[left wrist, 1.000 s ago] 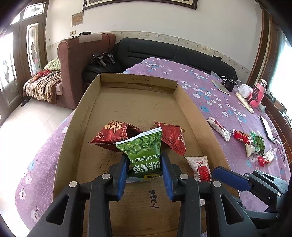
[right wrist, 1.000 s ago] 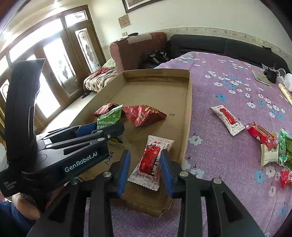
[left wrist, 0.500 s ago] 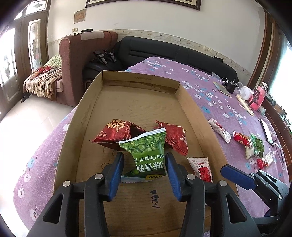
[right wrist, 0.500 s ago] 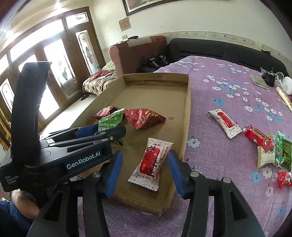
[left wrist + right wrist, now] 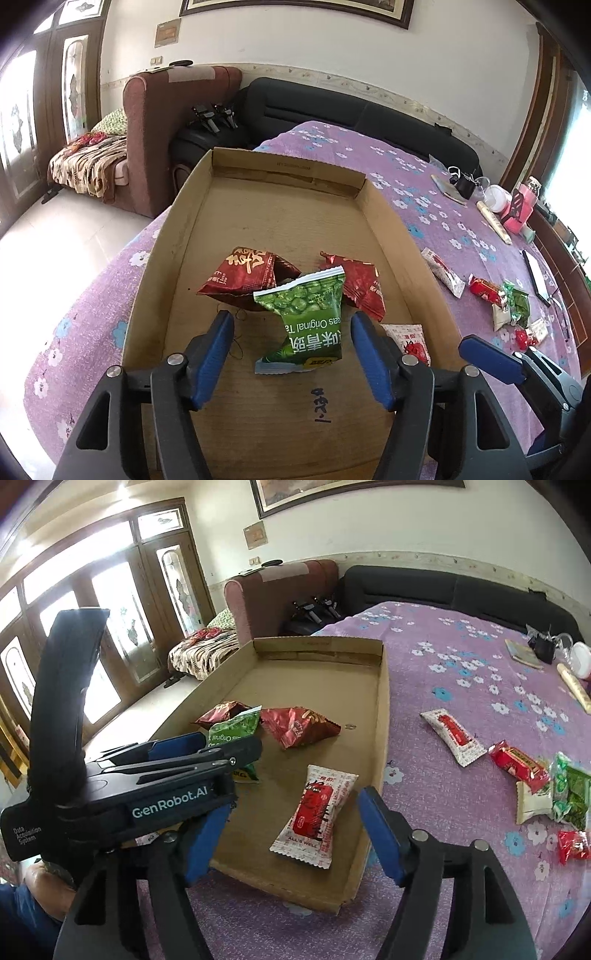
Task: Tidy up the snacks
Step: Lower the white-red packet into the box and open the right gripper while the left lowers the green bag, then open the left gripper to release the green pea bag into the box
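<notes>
The left gripper (image 5: 291,328) is pointing down into the cardboard tray (image 5: 384,221), and its jaws are opening: the blue pads (image 5: 214,354) are standing clear on either side of the green pea packet (image 5: 306,317), which is lying between them without touching either one. The green pea packet is resting on the tray floor, its upper end leaning against two dark red snack bags — one dark red bag (image 5: 247,277) to its upper left and a second red bag (image 5: 360,284) to its upper right. The right gripper (image 5: 291,827) is likewise hovering over the near right corner of the tray, and its jaws are opening as well; the white-and-red packet (image 5: 317,808) is lying flat on the tray floor between the blue fingers (image 5: 380,834), apart from both. In the right wrist view the left gripper's black body, marked with white lettering, is crossing the lower left of the frame and is hiding part of the green pea packet. The tray is sitting on a purple flowered cloth (image 5: 461,686) that is covering the table. More snacks are waiting outside the tray on the cloth to the right: a long white-and-red stick packet (image 5: 452,736) lying alone, and beyond it a loose cluster (image 5: 543,786) of red, white and green wrappers lying close together, some overlapping. A few unrelated items — too small to identify — are lying at the far right edge of the cloth.
</notes>
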Available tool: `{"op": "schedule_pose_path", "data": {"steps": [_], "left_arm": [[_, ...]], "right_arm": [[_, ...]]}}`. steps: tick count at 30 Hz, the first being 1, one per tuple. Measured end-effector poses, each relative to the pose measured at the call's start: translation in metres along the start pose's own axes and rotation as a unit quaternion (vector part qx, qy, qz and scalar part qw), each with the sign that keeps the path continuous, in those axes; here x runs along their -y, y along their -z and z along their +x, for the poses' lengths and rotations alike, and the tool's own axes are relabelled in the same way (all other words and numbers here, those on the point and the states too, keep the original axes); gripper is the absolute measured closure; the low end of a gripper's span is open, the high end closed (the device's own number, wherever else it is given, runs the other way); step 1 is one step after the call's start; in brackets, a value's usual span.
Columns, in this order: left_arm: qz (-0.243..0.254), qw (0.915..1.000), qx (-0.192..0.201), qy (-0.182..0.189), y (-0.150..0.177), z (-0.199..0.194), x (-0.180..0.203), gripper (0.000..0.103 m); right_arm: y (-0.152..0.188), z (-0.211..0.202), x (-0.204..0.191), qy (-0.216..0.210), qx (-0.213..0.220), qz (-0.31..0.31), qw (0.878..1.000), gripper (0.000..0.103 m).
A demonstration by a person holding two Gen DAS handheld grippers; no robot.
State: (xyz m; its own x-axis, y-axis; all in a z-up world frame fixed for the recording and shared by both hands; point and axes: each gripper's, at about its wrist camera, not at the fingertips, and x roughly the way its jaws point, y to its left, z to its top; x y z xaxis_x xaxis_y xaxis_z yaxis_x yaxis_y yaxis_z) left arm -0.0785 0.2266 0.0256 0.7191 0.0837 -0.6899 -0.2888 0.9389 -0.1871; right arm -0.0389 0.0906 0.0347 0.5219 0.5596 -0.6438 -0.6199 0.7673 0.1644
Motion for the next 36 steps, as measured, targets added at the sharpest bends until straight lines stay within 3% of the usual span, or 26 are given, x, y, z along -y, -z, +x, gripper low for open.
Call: {"op": "schedule_pose_path", "data": {"steps": [6,8,11,16,25,36], "left_arm": [[-0.008,0.9998,0.007,0.016,0.0,-0.003,-0.003,0.032],[-0.009,0.9996,0.007,0.024,-0.001,-0.004,-0.004,0.029],[-0.012,0.9993,0.015,0.03,-0.001,-0.006,-0.004,0.025],[-0.019,0.9991,0.028,0.027,-0.001,-0.011,-0.007,0.011],[-0.025,0.999,0.02,0.032,-0.001,-0.009,-0.012,0.009],[-0.013,0.9995,0.018,0.024,0.0,-0.008,-0.005,0.009]], "right_arm": [[0.0,-0.004,0.002,-0.008,0.008,0.007,1.0,0.025],[0.001,-0.007,0.002,0.014,0.014,0.008,1.0,0.016],[0.001,-0.01,0.003,0.016,0.023,0.007,1.0,0.014],[0.0,-0.015,0.004,0.032,0.039,0.006,0.999,0.014],[-0.004,-0.019,0.018,0.068,0.052,0.032,0.996,0.013],[-0.005,-0.032,0.054,0.106,0.051,0.109,0.987,0.012]]}}
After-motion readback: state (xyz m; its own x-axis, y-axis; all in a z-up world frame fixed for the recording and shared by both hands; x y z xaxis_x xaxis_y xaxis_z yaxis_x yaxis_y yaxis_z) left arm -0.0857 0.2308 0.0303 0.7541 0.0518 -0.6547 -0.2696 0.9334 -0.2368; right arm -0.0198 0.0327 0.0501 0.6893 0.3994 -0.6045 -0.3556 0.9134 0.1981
